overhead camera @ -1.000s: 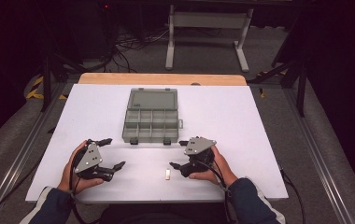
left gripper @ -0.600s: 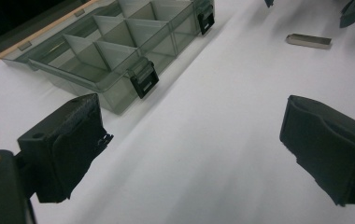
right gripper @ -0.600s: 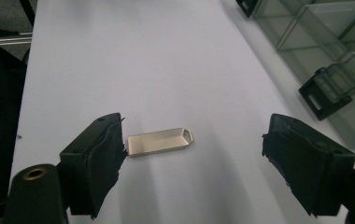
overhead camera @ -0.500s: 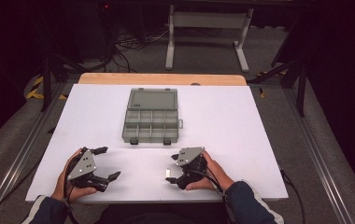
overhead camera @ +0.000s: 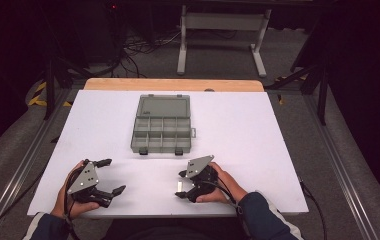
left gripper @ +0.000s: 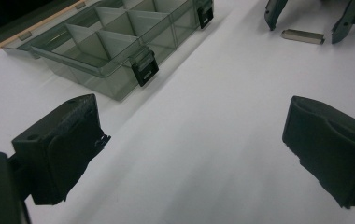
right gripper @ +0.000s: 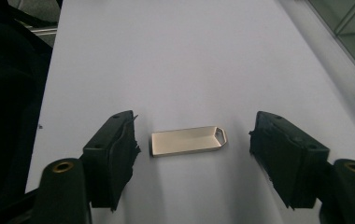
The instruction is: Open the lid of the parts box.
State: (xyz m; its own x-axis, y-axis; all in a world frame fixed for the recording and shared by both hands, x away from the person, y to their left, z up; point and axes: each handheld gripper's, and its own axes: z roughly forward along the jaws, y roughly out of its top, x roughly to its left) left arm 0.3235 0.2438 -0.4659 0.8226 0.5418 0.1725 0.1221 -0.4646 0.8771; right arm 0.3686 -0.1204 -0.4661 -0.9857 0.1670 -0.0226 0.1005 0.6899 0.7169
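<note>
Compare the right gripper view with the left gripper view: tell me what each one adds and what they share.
Right gripper view: the metal stick has a tapered end with an eyelet and lies flat between the jaws of the right hand-held gripper, which have just been closing, pads not yet touching. Left gripper view: the clear compartment box with black latches. Shared: the metal stick on the white table.

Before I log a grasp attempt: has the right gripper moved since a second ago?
Yes. The right gripper has come toward the table's near edge, away from the organizer box, now straddling the metal USB stick, jaws closing but not touching.
</note>
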